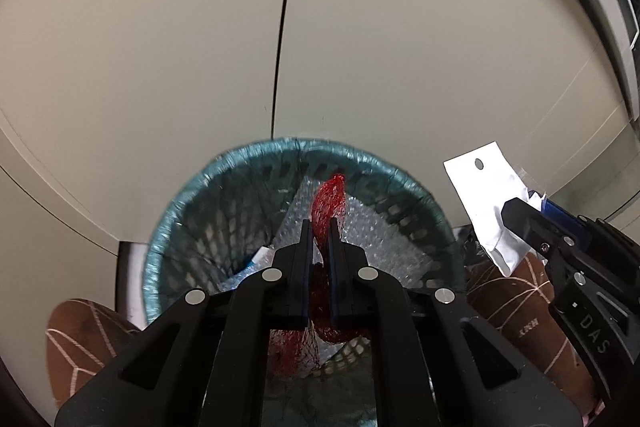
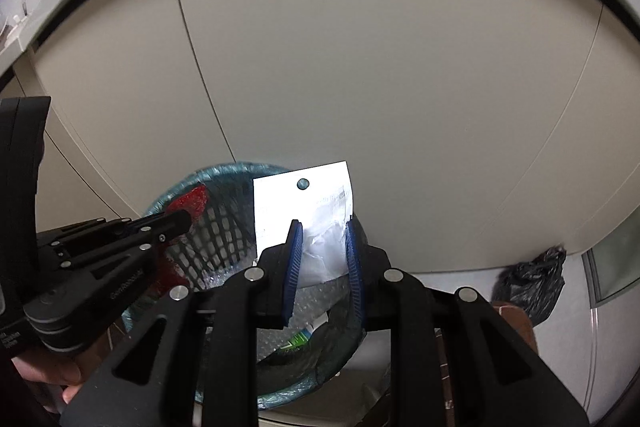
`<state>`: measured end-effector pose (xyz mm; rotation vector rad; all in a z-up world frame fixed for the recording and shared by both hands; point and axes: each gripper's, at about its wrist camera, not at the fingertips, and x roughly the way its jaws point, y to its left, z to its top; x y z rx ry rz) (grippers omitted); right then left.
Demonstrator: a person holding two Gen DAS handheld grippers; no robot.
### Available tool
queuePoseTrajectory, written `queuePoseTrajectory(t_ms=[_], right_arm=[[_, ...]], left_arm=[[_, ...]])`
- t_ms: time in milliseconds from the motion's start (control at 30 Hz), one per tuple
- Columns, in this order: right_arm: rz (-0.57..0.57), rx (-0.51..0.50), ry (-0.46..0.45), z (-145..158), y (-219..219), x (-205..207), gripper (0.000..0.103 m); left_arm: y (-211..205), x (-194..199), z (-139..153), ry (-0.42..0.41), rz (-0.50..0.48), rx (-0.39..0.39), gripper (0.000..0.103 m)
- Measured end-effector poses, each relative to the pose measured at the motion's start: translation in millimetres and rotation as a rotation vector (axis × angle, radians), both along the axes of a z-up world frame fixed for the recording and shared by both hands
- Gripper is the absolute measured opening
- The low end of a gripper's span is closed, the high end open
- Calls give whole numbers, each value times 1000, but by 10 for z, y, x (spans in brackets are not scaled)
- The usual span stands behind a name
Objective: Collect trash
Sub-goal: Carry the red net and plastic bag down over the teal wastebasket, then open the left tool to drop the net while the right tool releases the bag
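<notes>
A teal lattice waste basket (image 1: pixel 180 223) stands on the floor by a beige cabinet; it also shows in the right wrist view (image 2: pixel 224 227). Bubble wrap (image 1: pixel 372 227) and other scraps lie inside. My left gripper (image 1: pixel 320 227) is shut on a red mesh net bag (image 1: pixel 330 199) and holds it over the basket's mouth. My right gripper (image 2: pixel 322 227) is shut on a crumpled white paper packet (image 2: pixel 304 203) with a hang hole, above the basket's right rim. The packet shows in the left wrist view (image 1: pixel 484 195), with the right gripper (image 1: pixel 516 211) to the basket's right.
Beige cabinet doors (image 1: pixel 160 47) rise right behind the basket. A black plastic bag (image 2: pixel 536 279) lies on the floor at the right. A brown patterned slipper (image 1: pixel 76 331) is at the lower left, another (image 1: pixel 516 299) beside the basket at the right.
</notes>
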<state>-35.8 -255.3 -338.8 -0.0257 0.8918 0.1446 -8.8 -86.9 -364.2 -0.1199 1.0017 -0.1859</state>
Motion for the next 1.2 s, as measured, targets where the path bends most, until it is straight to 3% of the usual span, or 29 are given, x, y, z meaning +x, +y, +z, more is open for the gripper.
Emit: queuePoseTrajectory(t_ms=[267, 300, 433, 467, 567, 600, 767, 1100, 1200], right_arm=[[-10, 12, 61, -388, 8, 97, 22], [-8, 16, 69, -413, 15, 105, 22], [-1, 11, 91, -512, 32, 145, 22], [1, 7, 93, -517, 67, 127, 22], [5, -3, 99, -528, 103, 128, 22], [7, -4, 100, -528, 116, 128, 22], [38, -14, 108, -528, 250, 167, 23], [70, -13, 104, -481, 397, 173, 26], [76, -15, 95, -426, 405, 132, 32]], left_arm=[[-20, 99, -410, 24, -12, -3, 15], [-3, 114, -434, 25, -10, -6, 27], [39, 89, -510, 9, -7, 21, 50], [65, 74, -531, 5, 8, 21, 63], [118, 30, -590, 0, 20, 56, 71], [127, 25, -585, 3, 23, 62, 78], [248, 2, -424, -13, 57, 105, 93], [585, -33, -164, 23, 135, 107, 97], [636, -80, -115, 33, 146, 108, 97]])
